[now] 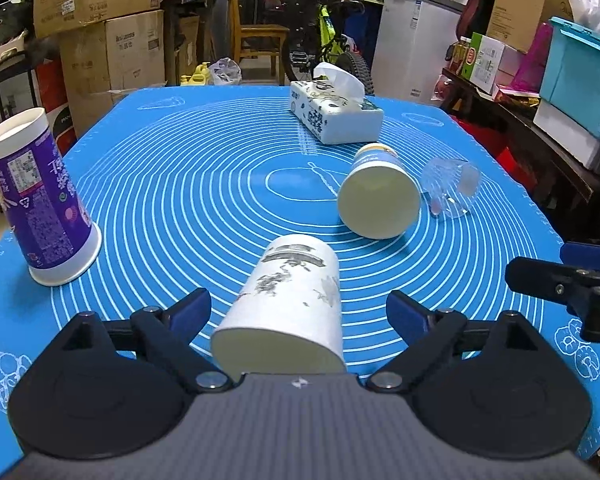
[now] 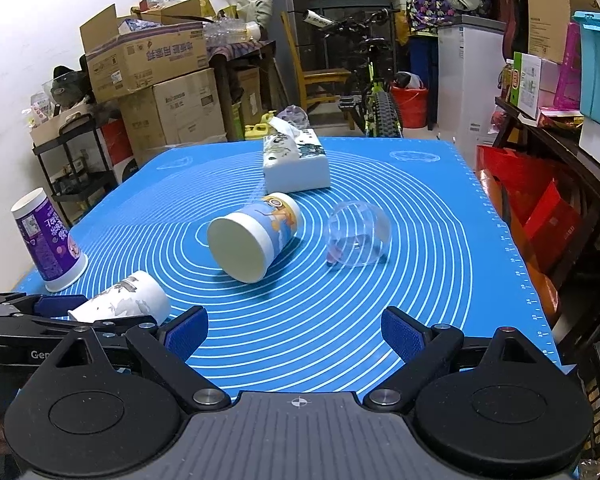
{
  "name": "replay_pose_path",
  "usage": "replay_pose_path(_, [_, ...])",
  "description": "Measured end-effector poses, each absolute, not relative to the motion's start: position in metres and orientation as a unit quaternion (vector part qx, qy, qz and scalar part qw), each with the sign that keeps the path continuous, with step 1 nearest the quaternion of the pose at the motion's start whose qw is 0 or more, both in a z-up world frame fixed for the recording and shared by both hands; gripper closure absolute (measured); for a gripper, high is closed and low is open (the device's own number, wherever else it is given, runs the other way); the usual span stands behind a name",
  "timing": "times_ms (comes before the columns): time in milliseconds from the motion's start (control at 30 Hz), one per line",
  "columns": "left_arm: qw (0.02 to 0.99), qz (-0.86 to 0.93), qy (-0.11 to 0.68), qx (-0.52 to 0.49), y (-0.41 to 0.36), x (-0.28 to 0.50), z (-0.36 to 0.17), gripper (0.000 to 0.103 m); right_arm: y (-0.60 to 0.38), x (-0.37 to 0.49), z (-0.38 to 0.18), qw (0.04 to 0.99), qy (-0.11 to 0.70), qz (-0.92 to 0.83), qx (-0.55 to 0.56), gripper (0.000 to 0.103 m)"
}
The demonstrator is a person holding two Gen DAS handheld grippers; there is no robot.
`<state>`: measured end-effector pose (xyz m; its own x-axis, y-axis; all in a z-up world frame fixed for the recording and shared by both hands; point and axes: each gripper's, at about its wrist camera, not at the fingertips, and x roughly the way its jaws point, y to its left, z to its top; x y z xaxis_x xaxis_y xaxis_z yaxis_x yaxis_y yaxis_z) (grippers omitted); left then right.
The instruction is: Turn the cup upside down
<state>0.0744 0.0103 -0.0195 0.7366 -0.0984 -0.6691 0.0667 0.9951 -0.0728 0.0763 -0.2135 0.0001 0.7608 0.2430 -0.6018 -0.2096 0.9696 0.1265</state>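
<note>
A white paper cup with grey print (image 1: 288, 308) lies on its side on the blue mat (image 1: 204, 200), mouth toward me, between the open fingers of my left gripper (image 1: 300, 312), which do not touch it. It also shows in the right wrist view (image 2: 124, 300). A blue-and-white cup (image 1: 376, 192) (image 2: 252, 236) lies on its side mid-mat. A clear plastic cup (image 1: 452, 188) (image 2: 358, 238) lies beside it. A purple cup (image 1: 40, 196) (image 2: 48, 236) stands upside down at the left. My right gripper (image 2: 296, 332) is open and empty above the mat's near edge.
A tissue box (image 1: 334, 114) (image 2: 294, 162) lies at the back of the mat. Cardboard boxes (image 2: 148, 60), a chair, a bicycle (image 2: 376, 92) and a white freezer stand behind the table. A shelf with boxes (image 2: 540, 84) runs along the right.
</note>
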Motion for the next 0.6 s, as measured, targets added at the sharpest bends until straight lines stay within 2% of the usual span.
replay_pose_path(267, [0.939, -0.038, 0.340, -0.038, 0.027, 0.064, 0.002, 0.009, -0.201, 0.083, 0.013, 0.932, 0.330, 0.144, 0.034, 0.009])
replay_pose_path(600, [0.938, 0.031, 0.343, -0.035, 0.077, 0.067, 0.011, 0.005, -0.149, 0.113, 0.012, 0.894, 0.388, 0.210, 0.076, 0.009])
